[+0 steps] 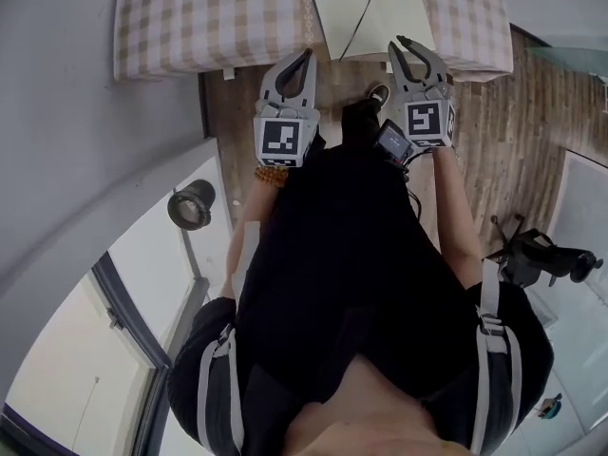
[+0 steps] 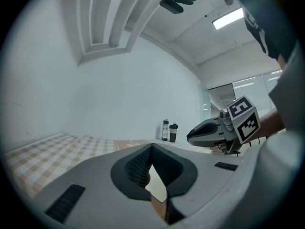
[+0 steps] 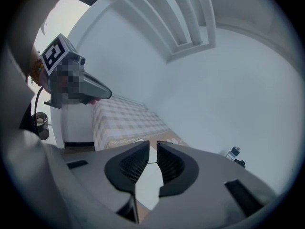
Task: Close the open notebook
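Note:
The open notebook [image 1: 370, 15] lies flat on the checked tablecloth [image 1: 190, 22], white pages up, a dark line down its fold. Both grippers hover short of the table's near edge. My left gripper [image 1: 306, 57] is to the notebook's lower left, its tips meeting and nothing in them. Just below the notebook's right page is my right gripper [image 1: 399, 46]. In the right gripper view its jaws [image 3: 153, 148] stand a narrow gap apart, empty, with a white page [image 3: 147, 180] showing beyond. In the left gripper view the jaws [image 2: 151, 148] touch at the tips.
Two bottles [image 2: 169, 131] stand at the table's far side. Wooden floor [image 1: 242, 103] runs below the table edge. A round black lamp-like object [image 1: 193, 204] sits on the left, and a black stand [image 1: 537, 255] on the right. A grey wall lies to the left.

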A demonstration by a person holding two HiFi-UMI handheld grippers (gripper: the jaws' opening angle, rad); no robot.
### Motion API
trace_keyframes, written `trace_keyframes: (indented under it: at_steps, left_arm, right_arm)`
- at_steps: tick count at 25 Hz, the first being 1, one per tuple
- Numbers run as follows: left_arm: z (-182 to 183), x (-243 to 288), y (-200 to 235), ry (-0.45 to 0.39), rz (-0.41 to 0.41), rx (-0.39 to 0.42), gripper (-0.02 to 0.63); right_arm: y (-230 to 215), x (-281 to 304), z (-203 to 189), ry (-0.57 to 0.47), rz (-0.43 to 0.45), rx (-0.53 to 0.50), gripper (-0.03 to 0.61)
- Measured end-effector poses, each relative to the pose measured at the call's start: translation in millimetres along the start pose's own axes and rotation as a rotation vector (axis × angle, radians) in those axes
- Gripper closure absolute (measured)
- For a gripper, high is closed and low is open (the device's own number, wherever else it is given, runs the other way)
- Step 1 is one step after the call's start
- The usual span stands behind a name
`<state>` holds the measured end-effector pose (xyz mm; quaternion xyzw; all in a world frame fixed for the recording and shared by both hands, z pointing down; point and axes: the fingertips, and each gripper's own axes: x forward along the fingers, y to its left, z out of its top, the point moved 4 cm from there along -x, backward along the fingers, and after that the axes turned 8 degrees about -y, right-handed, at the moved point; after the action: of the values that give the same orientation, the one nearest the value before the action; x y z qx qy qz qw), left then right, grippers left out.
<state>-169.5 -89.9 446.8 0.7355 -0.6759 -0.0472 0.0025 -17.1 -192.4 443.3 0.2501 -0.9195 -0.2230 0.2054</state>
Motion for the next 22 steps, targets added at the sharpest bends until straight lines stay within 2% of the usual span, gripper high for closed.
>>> trace_keyframes:
  at_steps: [4, 9, 11, 20, 22]
  left_arm:
    - [-8.0, 4.1, -8.4, 0.010, -0.042, 0.015, 0.606]
    - [-10.9, 10.4, -11.7, 0.018, -0.062, 0.020, 0.606]
    - [-9.0, 10.6, -13.5, 0.014, -0.063, 0.022, 0.606]
    - [-12.8, 1.0, -4.7, 0.031, -0.012, 0.029, 0.606]
    - [-13.5, -1.7, -1.1, 0.032, 0.004, 0.029, 0.606]
  right_arm:
    - [-8.3, -2.0, -15.5, 0.017, 0.022, -0.047, 0.526]
    - [7.3, 6.8, -24.0, 0.036, 0.053, -0.121, 0.526]
    - [15.4, 13.0, -30.4, 0.052, 0.077, -0.149, 0.500]
    - [52.6, 40.4, -45.3, 0.040, 0.203, -0.307, 0.491]
    - [63.3, 46.1, -49.0, 0.033, 0.239, -0.351, 0.456]
